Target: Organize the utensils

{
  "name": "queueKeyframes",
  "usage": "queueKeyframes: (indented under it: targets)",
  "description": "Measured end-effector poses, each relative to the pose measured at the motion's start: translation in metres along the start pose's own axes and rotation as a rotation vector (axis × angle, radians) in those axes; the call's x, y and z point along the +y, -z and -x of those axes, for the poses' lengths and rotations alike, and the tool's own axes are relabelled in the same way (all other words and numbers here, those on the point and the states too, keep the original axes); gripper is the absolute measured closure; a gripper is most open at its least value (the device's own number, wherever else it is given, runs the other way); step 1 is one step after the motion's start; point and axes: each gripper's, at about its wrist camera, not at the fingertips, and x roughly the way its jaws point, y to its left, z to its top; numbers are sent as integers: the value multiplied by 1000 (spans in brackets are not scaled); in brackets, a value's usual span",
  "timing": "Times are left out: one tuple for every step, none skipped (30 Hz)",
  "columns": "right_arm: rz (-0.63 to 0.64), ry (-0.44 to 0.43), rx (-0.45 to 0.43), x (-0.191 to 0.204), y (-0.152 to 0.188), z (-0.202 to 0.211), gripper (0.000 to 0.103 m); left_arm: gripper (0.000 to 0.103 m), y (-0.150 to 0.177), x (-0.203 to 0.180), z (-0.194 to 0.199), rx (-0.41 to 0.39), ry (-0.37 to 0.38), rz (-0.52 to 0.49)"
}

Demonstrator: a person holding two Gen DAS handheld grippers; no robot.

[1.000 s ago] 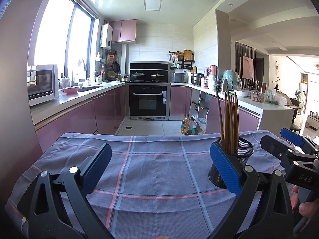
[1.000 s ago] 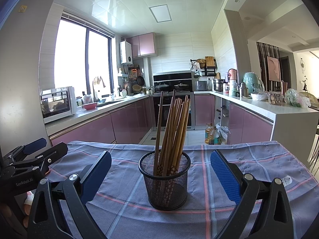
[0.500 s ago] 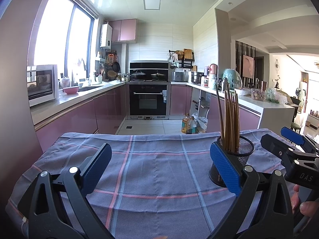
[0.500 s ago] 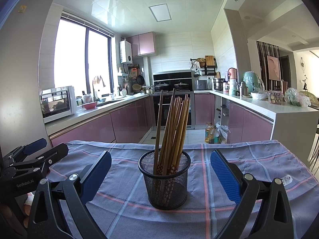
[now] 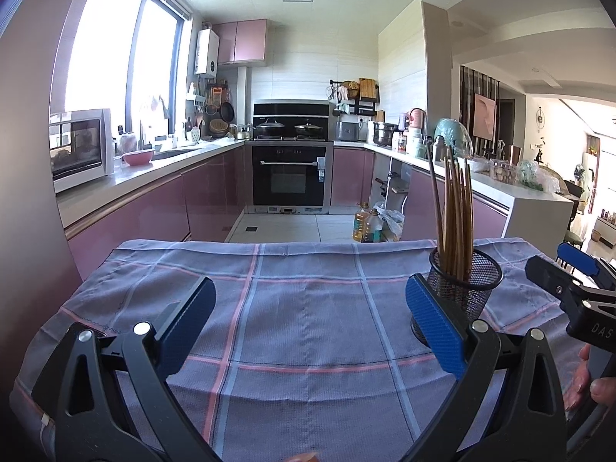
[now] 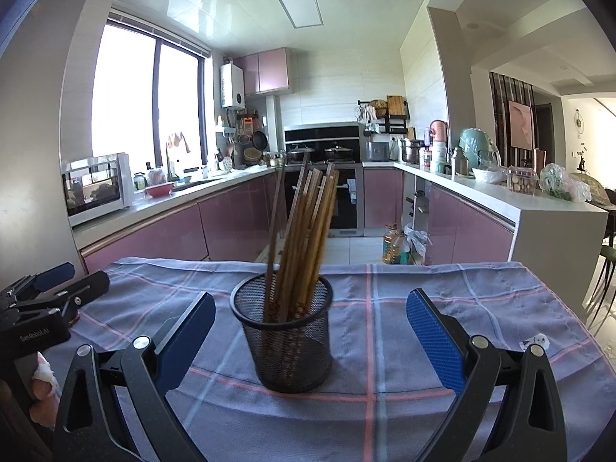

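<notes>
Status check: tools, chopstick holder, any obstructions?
Both tools open, left tool and right tool empty. Chopsticks standing in mesh holder on checked cloth. Nothing blocking the holder.

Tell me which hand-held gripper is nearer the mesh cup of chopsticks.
Right. The right hand-held gripper is open directly in front of the mesh cup; the left hand-held gripper is open beside it, the cup off its right finger.

I see a plaid tablecloth (image 5: 308, 308) across the foreground. At 12 o'clock stands a black oven (image 5: 289, 175); at 9 o'clock, a microwave (image 5: 79, 149); near it, a pink bowl (image 5: 138, 157).
</notes>
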Motion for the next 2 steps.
queueKeyframes:
  targets:
    - [-8,14,29,-9,1,-4,7,6,1,2,-4,14,3,0]
    - [-18,48,82,-22,3,-11,7,6,1,7,-8,31,5,2]
